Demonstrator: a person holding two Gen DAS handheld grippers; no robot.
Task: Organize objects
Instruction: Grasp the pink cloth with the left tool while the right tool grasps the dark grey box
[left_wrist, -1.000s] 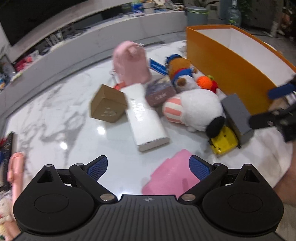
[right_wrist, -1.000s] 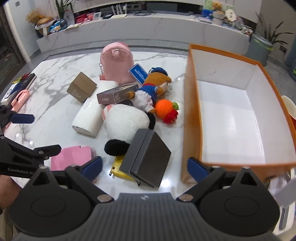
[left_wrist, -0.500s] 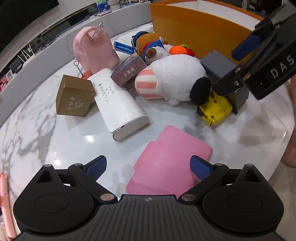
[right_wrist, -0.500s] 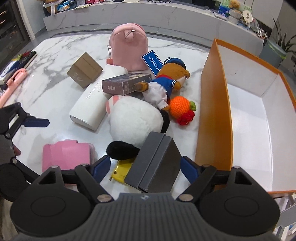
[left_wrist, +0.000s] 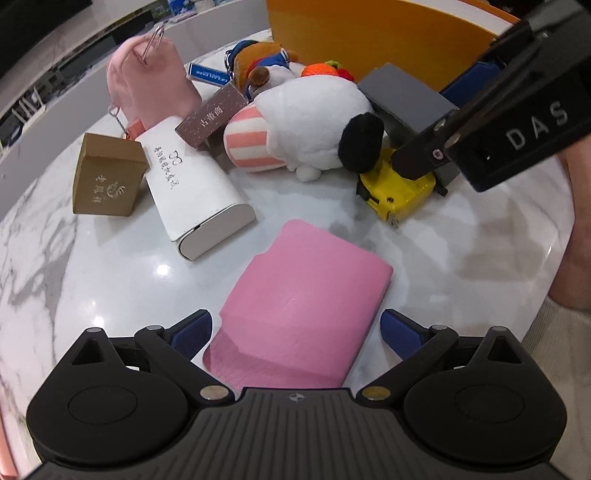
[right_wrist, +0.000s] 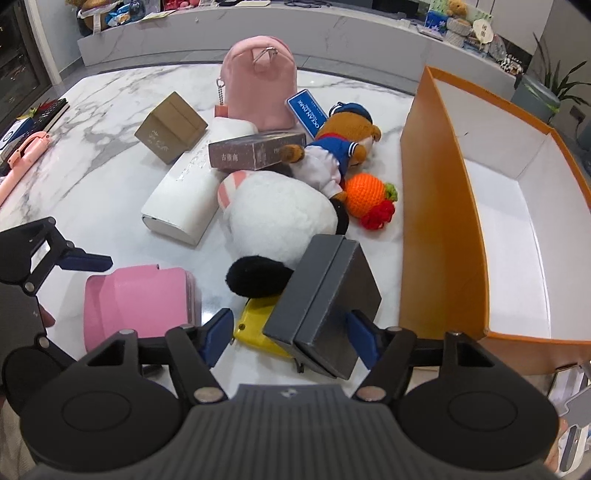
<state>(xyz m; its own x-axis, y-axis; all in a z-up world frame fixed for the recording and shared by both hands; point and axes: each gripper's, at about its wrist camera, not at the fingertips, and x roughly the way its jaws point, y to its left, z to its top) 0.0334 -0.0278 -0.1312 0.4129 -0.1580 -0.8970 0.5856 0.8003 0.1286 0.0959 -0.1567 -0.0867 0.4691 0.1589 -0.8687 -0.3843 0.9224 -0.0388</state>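
Note:
A flat pink wallet (left_wrist: 303, 295) lies on the marble table (left_wrist: 92, 280). My left gripper (left_wrist: 295, 332) stands open just over its near end, one pad at each side. A grey box (right_wrist: 325, 295) leans on a yellow tape measure (right_wrist: 255, 325) beside the orange bin (right_wrist: 436, 221). My right gripper (right_wrist: 289, 338) straddles that box and its jaws are closing. The right pad is at the box's edge and the left pad is still apart. In the left wrist view the right gripper (left_wrist: 436, 122) comes down over the grey box (left_wrist: 402, 92).
A white plush (right_wrist: 280, 218), a bear plush (right_wrist: 343, 147), an orange crochet toy (right_wrist: 369, 195), a maroon box (right_wrist: 255, 151), a white case (left_wrist: 195, 192), a brown carton (left_wrist: 107, 177) and a pink backpack (right_wrist: 258, 85) crowd the table's middle. A person's forearm (left_wrist: 576, 221) is at the right.
The left gripper sank toward the pink wallet, which now lies between its pads. The right gripper moved down over the grey box and its jaws narrowed around it.

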